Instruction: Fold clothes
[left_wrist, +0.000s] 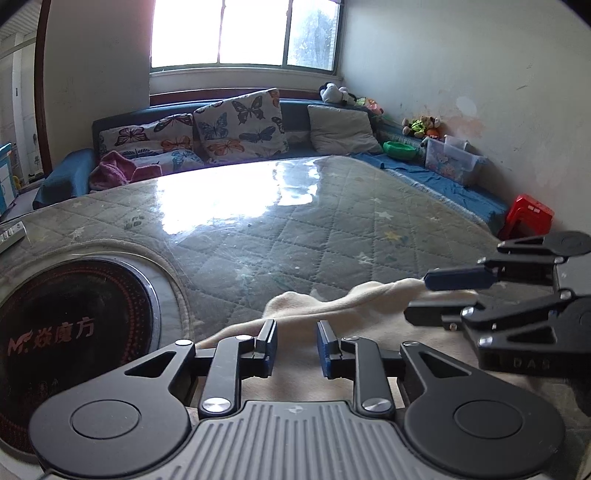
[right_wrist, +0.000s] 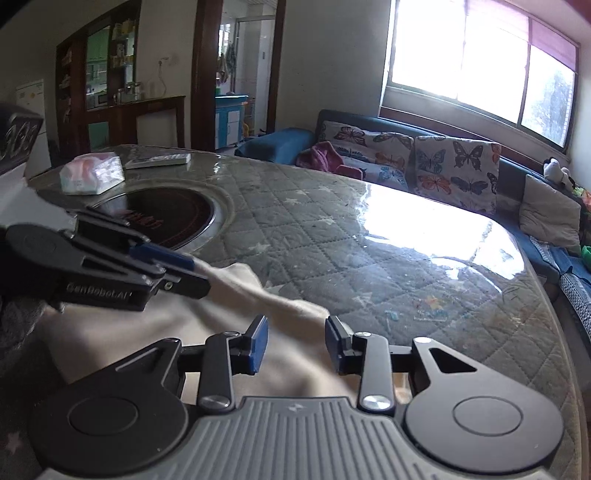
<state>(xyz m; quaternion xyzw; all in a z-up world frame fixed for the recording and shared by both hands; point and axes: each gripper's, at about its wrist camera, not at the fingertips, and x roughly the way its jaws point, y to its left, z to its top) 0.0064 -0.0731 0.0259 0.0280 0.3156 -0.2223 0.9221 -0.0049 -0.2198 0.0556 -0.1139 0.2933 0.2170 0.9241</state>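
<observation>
A cream garment lies rumpled at the near edge of the round quilted worktop, beside its inset cooktop. The left gripper hovers over the cloth with its jaws parted, pads clear of the fabric. The right gripper stands likewise agape above it; whether its lower finger grazes the cloth is hard to tell.
</observation>
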